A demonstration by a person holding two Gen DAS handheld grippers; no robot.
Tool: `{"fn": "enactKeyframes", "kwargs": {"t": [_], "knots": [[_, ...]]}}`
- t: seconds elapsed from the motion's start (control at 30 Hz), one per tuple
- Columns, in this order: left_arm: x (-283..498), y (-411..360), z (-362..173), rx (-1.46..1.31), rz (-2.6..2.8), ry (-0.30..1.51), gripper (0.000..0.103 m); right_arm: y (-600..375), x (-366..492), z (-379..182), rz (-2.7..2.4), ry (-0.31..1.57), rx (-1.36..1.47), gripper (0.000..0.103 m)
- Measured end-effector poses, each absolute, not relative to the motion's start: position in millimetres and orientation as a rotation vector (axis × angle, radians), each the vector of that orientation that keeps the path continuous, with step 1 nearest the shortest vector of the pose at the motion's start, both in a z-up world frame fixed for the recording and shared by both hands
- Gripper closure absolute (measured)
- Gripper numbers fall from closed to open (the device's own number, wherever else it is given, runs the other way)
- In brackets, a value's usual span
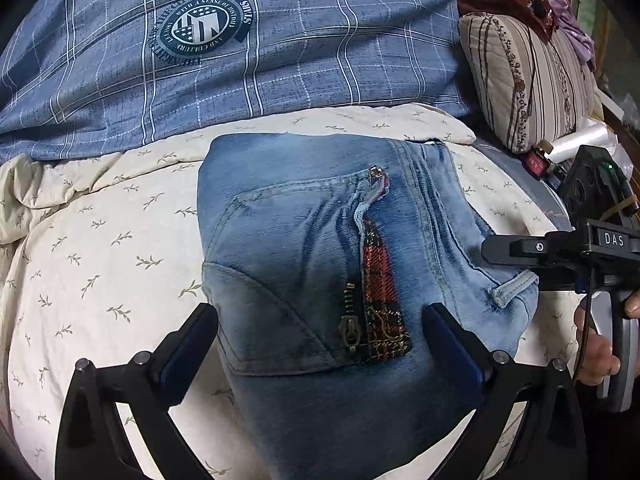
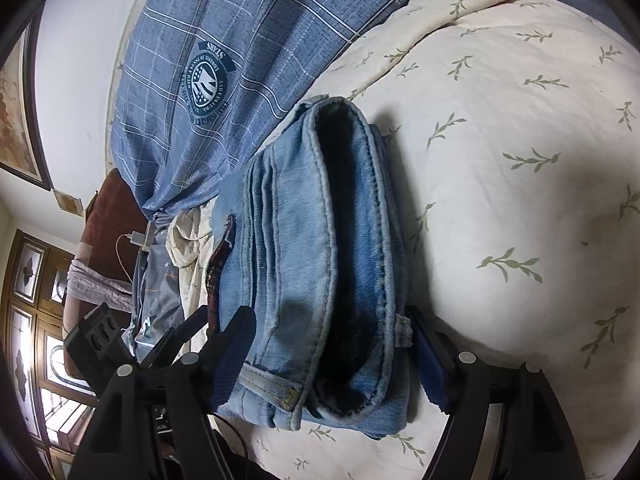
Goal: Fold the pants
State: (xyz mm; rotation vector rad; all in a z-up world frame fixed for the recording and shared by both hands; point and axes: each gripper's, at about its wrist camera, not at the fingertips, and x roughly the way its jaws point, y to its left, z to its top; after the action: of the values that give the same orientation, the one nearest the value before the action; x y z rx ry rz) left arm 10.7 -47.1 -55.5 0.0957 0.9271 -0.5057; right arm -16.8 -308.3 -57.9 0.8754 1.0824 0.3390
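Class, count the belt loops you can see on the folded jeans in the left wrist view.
1: a belt loop at the jeans' right edge; folds may hide others.

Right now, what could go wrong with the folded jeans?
The jeans are a thick bundle, and the right gripper has its jaws around one end. Pulling away could drag the layers open. The left gripper straddles the zipper, so a finger could snag it.
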Motion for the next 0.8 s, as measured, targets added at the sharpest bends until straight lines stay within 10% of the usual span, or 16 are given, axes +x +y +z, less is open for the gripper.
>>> {"fn": "enactKeyframes", "kwargs": {"t": [0.8], "knots": [[15.5,-47.8,-57.9,0.042,-0.521,0.945,0.001,-295.9,-7.1,-58.6,0.286,1.043,0.893,0.034]]}}
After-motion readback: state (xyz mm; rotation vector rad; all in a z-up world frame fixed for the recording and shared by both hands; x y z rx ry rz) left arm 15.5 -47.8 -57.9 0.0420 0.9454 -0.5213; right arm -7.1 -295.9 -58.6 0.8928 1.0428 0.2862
